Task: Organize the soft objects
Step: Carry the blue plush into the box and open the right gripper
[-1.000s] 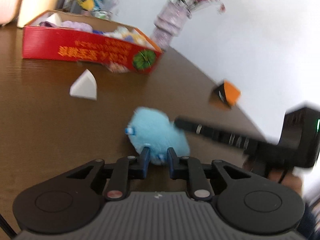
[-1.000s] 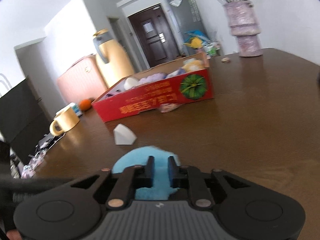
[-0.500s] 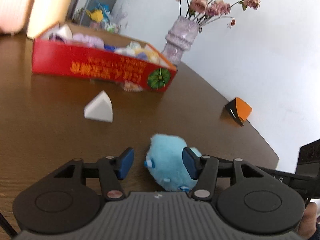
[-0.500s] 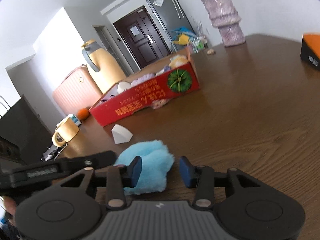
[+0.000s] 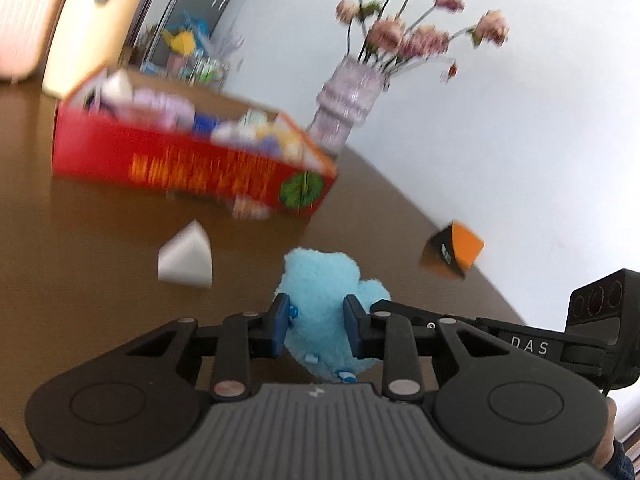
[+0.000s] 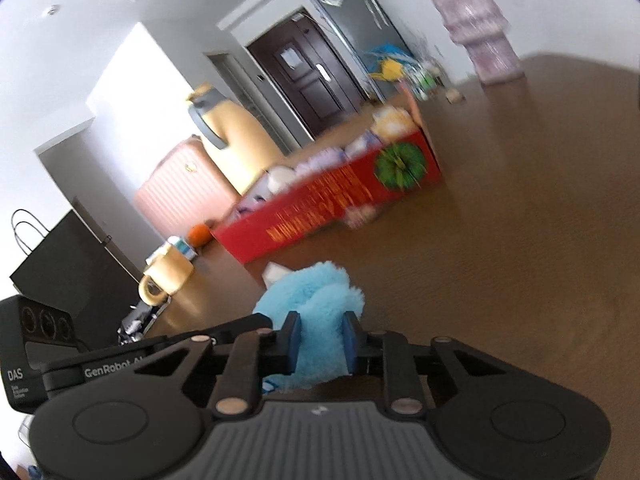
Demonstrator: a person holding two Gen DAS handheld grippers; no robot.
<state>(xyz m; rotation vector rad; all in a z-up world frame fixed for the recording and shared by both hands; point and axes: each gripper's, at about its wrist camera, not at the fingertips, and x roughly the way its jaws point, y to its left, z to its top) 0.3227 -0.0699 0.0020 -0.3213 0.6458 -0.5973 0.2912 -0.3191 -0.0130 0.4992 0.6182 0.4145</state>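
Observation:
A fluffy light-blue plush toy (image 5: 320,300) is held between both grippers above the brown table (image 5: 80,280). My left gripper (image 5: 316,326) is shut on one side of it. My right gripper (image 6: 319,342) is shut on the other side of the plush toy (image 6: 316,312). A red cardboard box (image 5: 192,164) holding several soft toys stands farther back; it also shows in the right wrist view (image 6: 332,204). A small pink soft item (image 5: 250,210) lies against the box front.
A white wedge-shaped object (image 5: 186,258) lies on the table left of the plush. An orange-and-black box (image 5: 454,250) sits near the right table edge. A vase of flowers (image 5: 348,100) stands behind the red box. A yellow mug (image 6: 166,280) is at the far left.
Both grippers have closed on the blue plush from open half a second ago and lifted it a little. The views shifted and blurred with the motion.

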